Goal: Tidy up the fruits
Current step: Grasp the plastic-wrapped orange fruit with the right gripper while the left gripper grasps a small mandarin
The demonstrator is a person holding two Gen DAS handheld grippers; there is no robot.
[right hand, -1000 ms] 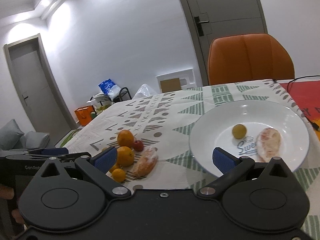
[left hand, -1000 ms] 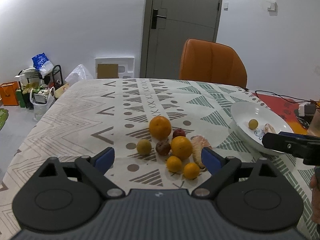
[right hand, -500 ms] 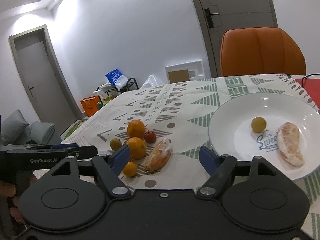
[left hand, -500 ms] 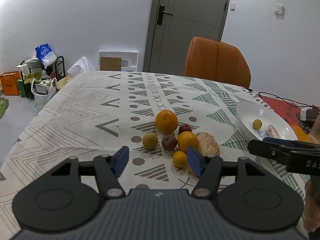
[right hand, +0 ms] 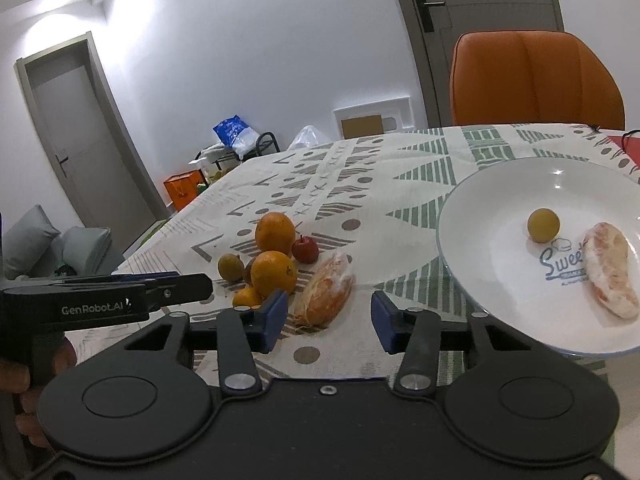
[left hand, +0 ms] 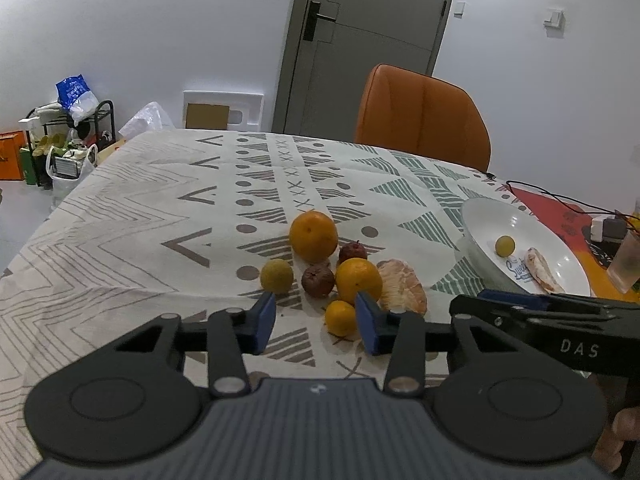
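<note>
Fruits lie in a loose cluster on the patterned table (left hand: 132,216), with a white plate (right hand: 496,184) off to their right that already carries a small yellow-green fruit (right hand: 543,225) and one peeled pomelo segment (right hand: 610,270).

The cluster holds a large orange (left hand: 313,236) at the back, a second orange (left hand: 358,275) in front of it, a small red apple-like fruit (left hand: 353,251) between them on the right, a dark brown fruit (left hand: 317,280), a yellow-green round fruit (left hand: 276,275) on the left, a small mandarin (left hand: 340,317) nearest the camera, and a second peeled pomelo segment (left hand: 403,287) on the right edge, touching the front orange.

The left claw (left hand: 316,324) hangs released, holding nothing, with the mandarin just ahead between its blue pads and slightly toward the right one.

The right claw (right hand: 328,316) is also released and empty. The loose pomelo segment (right hand: 326,294) lies directly ahead of its gap, long axis running away and to the right, roughly along the fingers instead of across them. That claw sits between the cluster and the plate, so it looks the better placed of the two for the segment. Judging by that, the grip would close across the segment's narrow width, and the carry would go rightward to the plate.
</note>
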